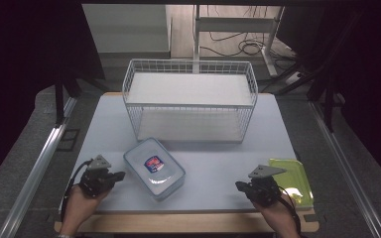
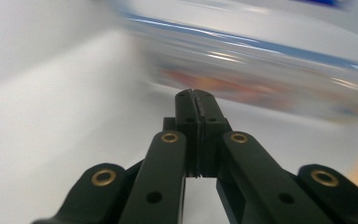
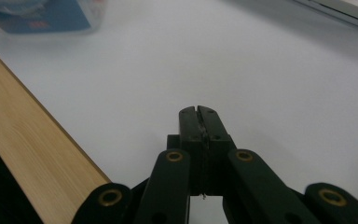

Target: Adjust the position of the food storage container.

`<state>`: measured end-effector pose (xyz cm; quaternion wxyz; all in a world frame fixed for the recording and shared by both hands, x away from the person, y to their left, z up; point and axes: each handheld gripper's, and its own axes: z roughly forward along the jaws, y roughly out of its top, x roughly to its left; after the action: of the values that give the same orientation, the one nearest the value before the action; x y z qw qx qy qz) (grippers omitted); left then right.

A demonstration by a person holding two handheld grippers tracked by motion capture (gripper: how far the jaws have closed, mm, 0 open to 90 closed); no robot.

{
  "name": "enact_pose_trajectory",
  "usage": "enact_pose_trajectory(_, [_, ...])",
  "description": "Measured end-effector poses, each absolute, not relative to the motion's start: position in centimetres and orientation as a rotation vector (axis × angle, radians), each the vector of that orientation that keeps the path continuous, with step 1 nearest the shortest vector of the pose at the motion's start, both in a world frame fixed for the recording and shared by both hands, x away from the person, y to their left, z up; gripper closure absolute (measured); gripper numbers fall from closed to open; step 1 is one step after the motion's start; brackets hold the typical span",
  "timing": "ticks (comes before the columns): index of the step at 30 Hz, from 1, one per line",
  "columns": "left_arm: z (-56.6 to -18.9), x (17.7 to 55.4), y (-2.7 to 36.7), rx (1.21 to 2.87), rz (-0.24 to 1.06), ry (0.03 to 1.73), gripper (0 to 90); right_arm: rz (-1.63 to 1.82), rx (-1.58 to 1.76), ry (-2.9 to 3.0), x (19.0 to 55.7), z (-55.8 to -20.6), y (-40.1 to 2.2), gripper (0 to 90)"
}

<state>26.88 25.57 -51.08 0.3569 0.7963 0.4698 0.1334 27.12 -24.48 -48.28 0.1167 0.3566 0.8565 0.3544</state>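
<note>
White table (image 1: 218,163) with wire rack (image 1: 190,101), clear lidded container (image 1: 154,168), yellow-green tray (image 1: 290,178).

Each hand, left hand (image 1: 76,206) and right hand (image 1: 277,210), carries a black tool. The left gripper (image 1: 120,175) and right gripper (image 1: 239,185) each bear a grey three-cornered plate on top, and a thin black cable loops out behind each body. Close up, the left gripper (image 2: 196,93) has two flat black jaws with a narrow seam between them, backed by broad matte black link arms. Brass-coloured rings sit at the arm pivots, two inner and two outer, with small dark holes lower on the arms. The right gripper (image 3: 199,110) is built the same: black jaws, black arms, brass rings.
</note>
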Motion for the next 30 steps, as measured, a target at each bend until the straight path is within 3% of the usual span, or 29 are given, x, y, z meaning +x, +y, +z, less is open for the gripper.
enact_pose_trajectory(7, [-51.5, 30.8, 26.8, 2.005, 0.412, 1.279, 89.8, 1.104, 0.978, 2.542, 27.2, -48.2, -21.7, 88.9])
enact_pose_trajectory(13, [-52.2, 33.5, 25.3, 2.055, 0.352, 1.215, 89.8, 1.145, 0.933, 2.590, 27.3, -48.4, -19.0, 88.9])
enact_pose_trajectory(22, [-52.2, 32.7, 24.1, 2.073, 0.312, 1.190, 89.9, 1.188, 0.844, 2.719, 27.0, -49.6, -14.5, 88.7])
enact_pose_trajectory(30, [-51.9, 31.1, 21.4, 2.120, 0.284, 1.114, 89.9, 1.182, 0.885, 2.728, 26.7, -49.3, -15.0, 87.3])
